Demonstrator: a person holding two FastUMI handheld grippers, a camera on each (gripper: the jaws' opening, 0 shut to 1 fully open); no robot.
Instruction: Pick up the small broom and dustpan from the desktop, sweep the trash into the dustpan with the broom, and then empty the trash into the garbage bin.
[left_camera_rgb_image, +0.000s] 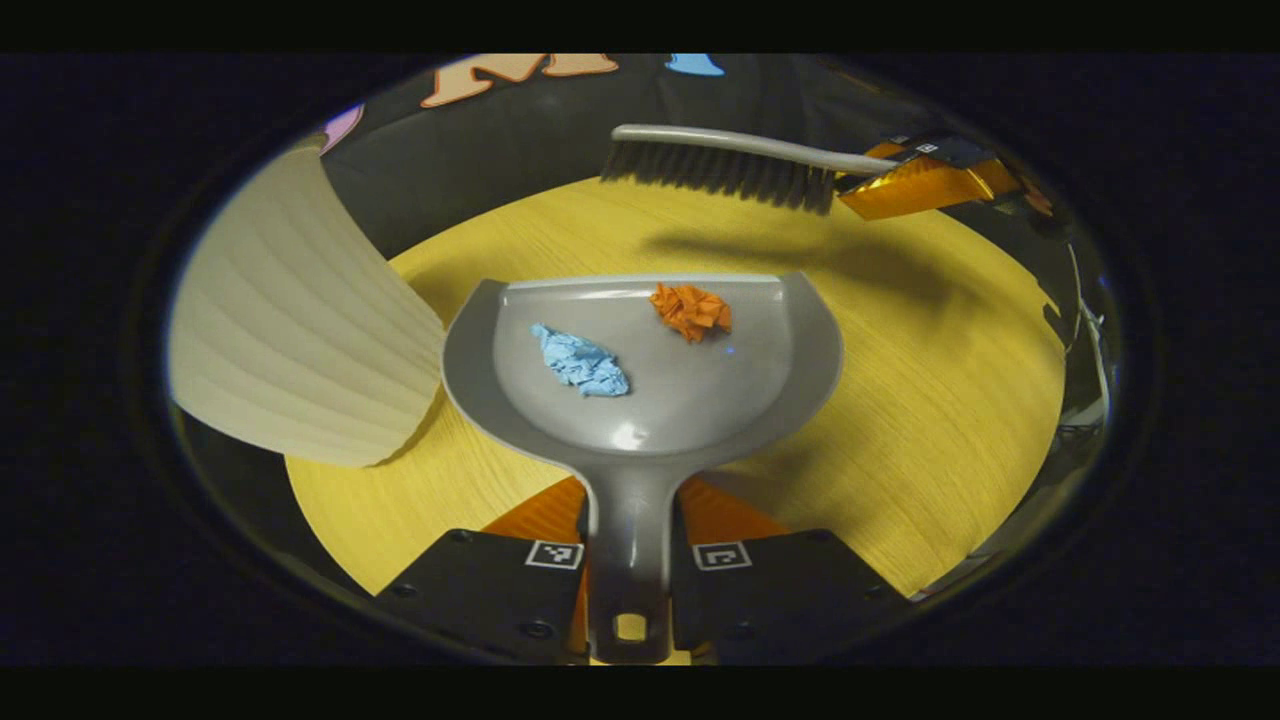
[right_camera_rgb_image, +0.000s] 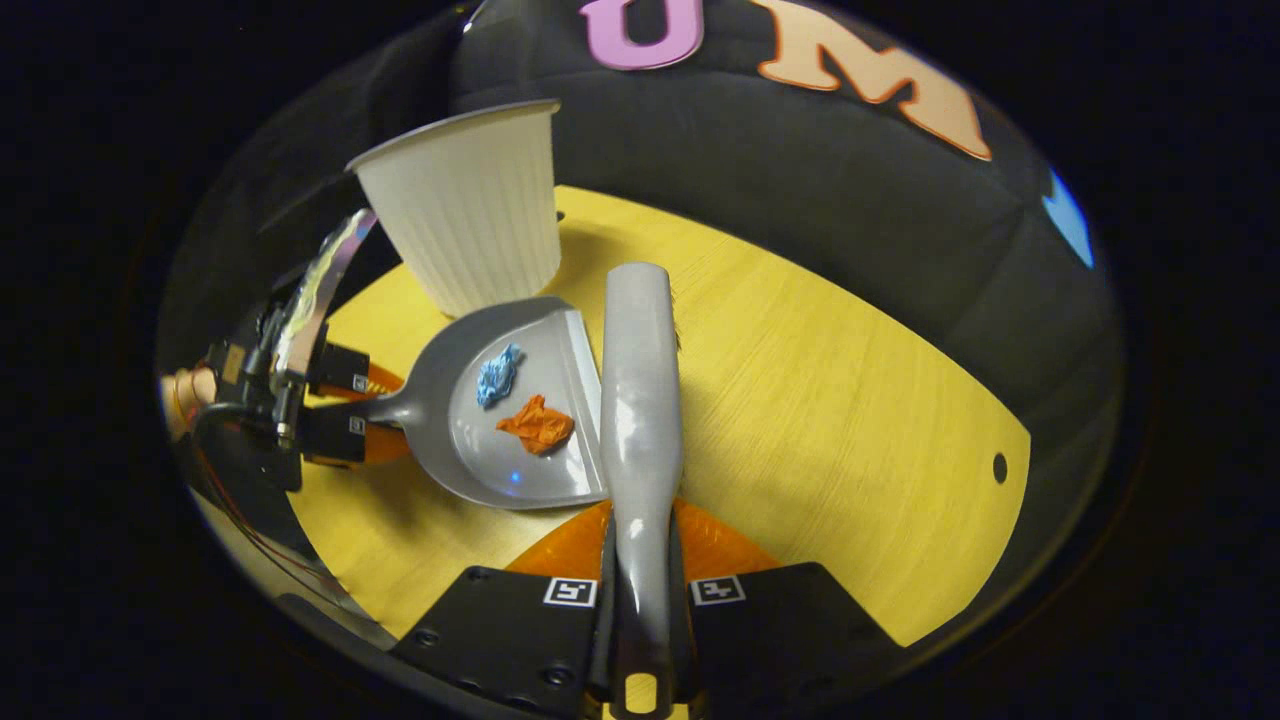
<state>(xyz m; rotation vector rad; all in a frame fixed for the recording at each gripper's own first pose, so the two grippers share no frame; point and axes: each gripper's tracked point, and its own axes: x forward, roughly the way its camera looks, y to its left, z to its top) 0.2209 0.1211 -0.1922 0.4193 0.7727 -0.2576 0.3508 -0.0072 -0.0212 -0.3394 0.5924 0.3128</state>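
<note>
My left gripper (left_camera_rgb_image: 628, 520) is shut on the handle of the grey dustpan (left_camera_rgb_image: 690, 400). In the pan lie a blue paper wad (left_camera_rgb_image: 580, 362) and an orange paper wad (left_camera_rgb_image: 692, 310). Beyond the pan's front lip, the grey broom (left_camera_rgb_image: 720, 165) hangs above the table, bristles down, held by my right gripper (left_camera_rgb_image: 900, 185). In the right gripper view, my right gripper (right_camera_rgb_image: 640, 540) is shut on the broom's handle (right_camera_rgb_image: 640, 400). The broom runs along the lip of the dustpan (right_camera_rgb_image: 520, 470), which holds the blue wad (right_camera_rgb_image: 497, 375) and orange wad (right_camera_rgb_image: 537, 425). My left gripper (right_camera_rgb_image: 375, 410) holds the pan from the left.
A white ribbed garbage bin (left_camera_rgb_image: 300, 320) stands just left of the dustpan, and shows behind it as the bin (right_camera_rgb_image: 470, 220) in the right gripper view. The yellow wooden table (right_camera_rgb_image: 850, 420) ends at a far edge against the black cloth wall. It has a small hole (right_camera_rgb_image: 1000, 467) near its right corner.
</note>
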